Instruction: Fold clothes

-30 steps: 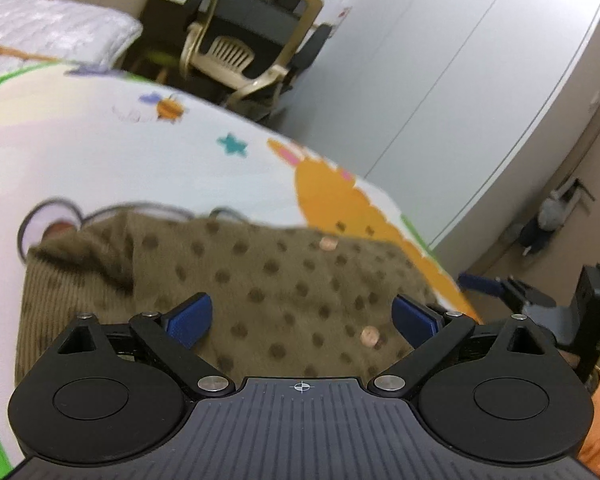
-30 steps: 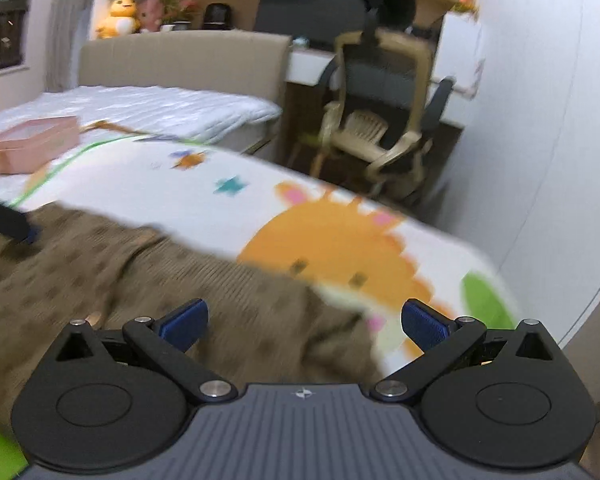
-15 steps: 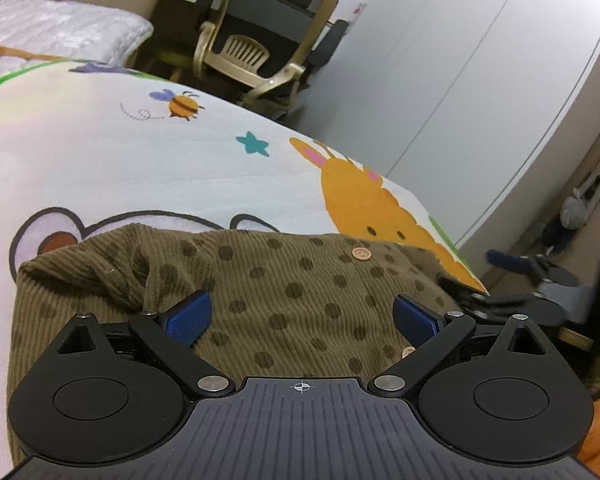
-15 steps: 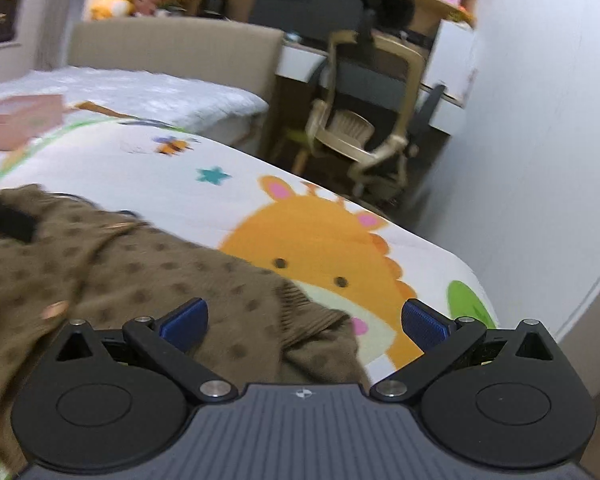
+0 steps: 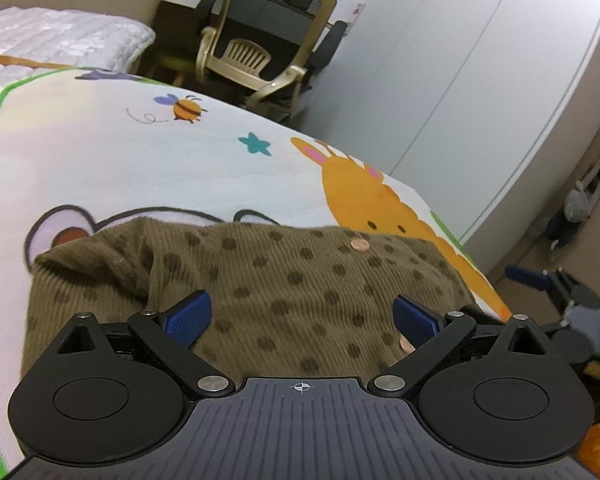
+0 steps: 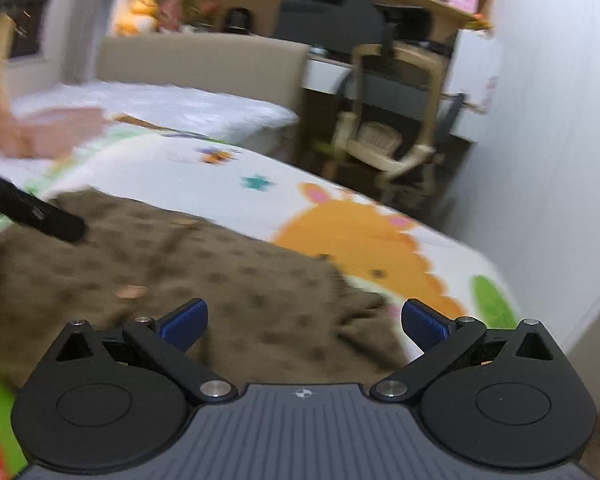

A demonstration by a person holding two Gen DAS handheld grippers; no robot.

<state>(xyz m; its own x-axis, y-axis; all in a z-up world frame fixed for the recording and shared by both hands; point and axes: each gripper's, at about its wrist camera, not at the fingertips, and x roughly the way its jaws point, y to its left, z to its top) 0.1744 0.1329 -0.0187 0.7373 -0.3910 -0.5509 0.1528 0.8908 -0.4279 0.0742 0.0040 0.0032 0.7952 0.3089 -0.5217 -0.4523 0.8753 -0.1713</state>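
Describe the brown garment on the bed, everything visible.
The garment is olive-brown ribbed fabric, like corduroy, with darker dots and small copper-coloured buttons. It lies rumpled on the cartoon-print blanket, its left end bunched into a fold. Both open grippers, left and right, hover over it, gripping nothing.

Both wrist cams low, close over the brown dotted garment (image 5: 292, 280) (image 6: 204, 272), facing the far chair (image 5: 260, 40) (image 6: 396, 112); both share the cartoon mat (image 5: 140, 160) (image 6: 340, 216).
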